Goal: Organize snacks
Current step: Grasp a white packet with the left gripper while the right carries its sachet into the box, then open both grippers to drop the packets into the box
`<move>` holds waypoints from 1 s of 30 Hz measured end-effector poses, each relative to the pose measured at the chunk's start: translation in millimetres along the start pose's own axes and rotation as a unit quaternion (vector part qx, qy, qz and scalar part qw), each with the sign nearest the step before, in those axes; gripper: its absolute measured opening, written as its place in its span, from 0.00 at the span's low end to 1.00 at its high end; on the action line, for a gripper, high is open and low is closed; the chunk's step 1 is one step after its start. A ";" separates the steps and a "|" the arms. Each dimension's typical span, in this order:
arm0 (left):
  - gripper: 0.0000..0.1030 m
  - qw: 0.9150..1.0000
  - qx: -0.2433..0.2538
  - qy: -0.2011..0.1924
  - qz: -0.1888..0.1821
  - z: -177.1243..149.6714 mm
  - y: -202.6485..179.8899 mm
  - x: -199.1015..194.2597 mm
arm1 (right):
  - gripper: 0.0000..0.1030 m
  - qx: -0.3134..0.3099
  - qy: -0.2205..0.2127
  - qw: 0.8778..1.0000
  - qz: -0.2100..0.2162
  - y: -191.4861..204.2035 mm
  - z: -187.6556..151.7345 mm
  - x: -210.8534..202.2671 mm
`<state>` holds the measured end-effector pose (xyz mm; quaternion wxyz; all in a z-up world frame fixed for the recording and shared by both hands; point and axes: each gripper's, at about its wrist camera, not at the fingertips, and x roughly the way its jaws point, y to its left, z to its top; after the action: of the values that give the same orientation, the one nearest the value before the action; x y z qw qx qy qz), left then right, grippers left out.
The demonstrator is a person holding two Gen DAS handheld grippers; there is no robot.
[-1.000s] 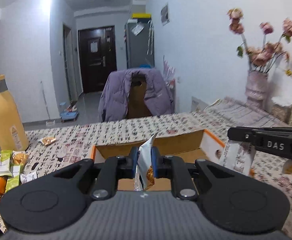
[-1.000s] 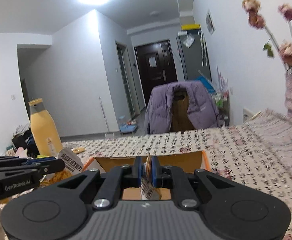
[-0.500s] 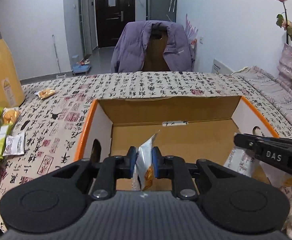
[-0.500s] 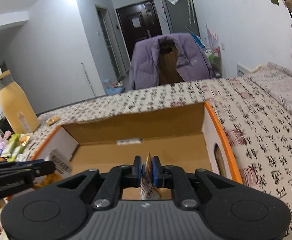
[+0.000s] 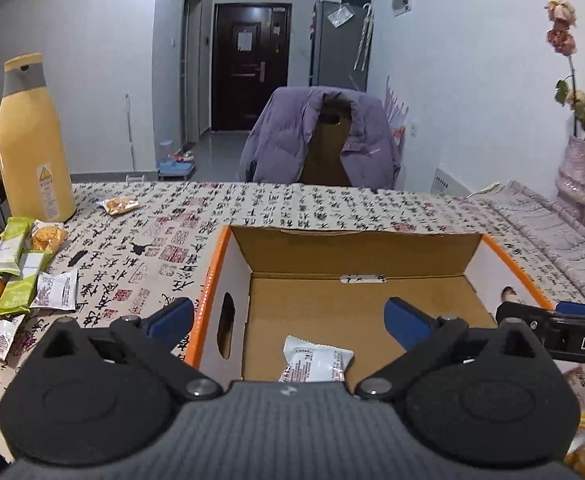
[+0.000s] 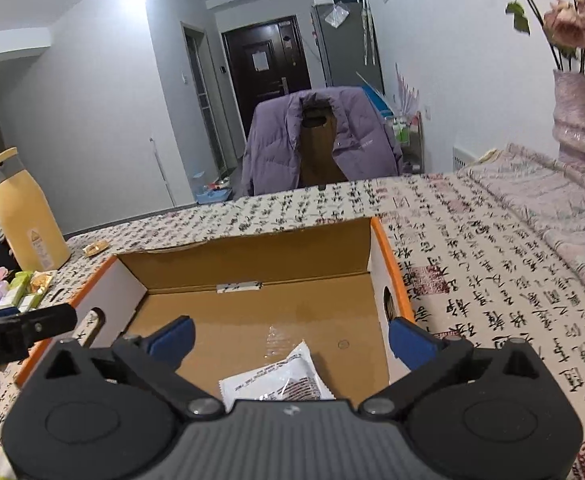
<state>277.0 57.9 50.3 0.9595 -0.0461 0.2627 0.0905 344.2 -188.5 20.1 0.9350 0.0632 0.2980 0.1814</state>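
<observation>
Patterned surface [image 5: 332, 204] carried open cardboard box [image 5: 372, 252] (orange-edged). Left gripper [image 5: 288, 316] and right gripper [image 6: 292, 338] hung above it, jaws opening wide, nothing pinched. White snack packet [image 5: 316, 362] lay on box floor under each.

Orange-edged brown cardboard box [image 5: 356, 304], white snack packet [image 5: 316, 362], yellow bottle [image 5: 32, 144], black-and-red calligraphy-print tablecloth [image 5: 152, 248], purple jacket [image 5: 280, 140]
</observation>
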 end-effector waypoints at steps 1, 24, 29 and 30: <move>1.00 1.000 0.000 -0.004 -0.002 -0.6 0.1 -5.4 | 1.00 -0.003 -0.005 1.000 0.001 1.0 -0.3 -6.3; 1.00 0.995 0.006 -0.085 -0.043 -86.3 16.2 -128.3 | 1.00 -0.068 -0.081 0.994 -0.002 16.0 -83.6 -139.7; 1.00 0.996 0.004 -0.085 -0.037 -116.2 28.8 -139.3 | 1.00 -0.071 -0.074 0.995 -0.010 14.1 -110.5 -150.1; 1.00 0.996 0.002 -0.086 -0.036 -121.1 31.2 -141.4 | 1.00 -0.073 -0.073 0.995 -0.015 14.0 -116.3 -152.3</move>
<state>91.3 50.9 17.6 0.9812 -0.0460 0.1779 0.0588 157.3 -231.8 9.9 0.9590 0.0037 0.2155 0.1839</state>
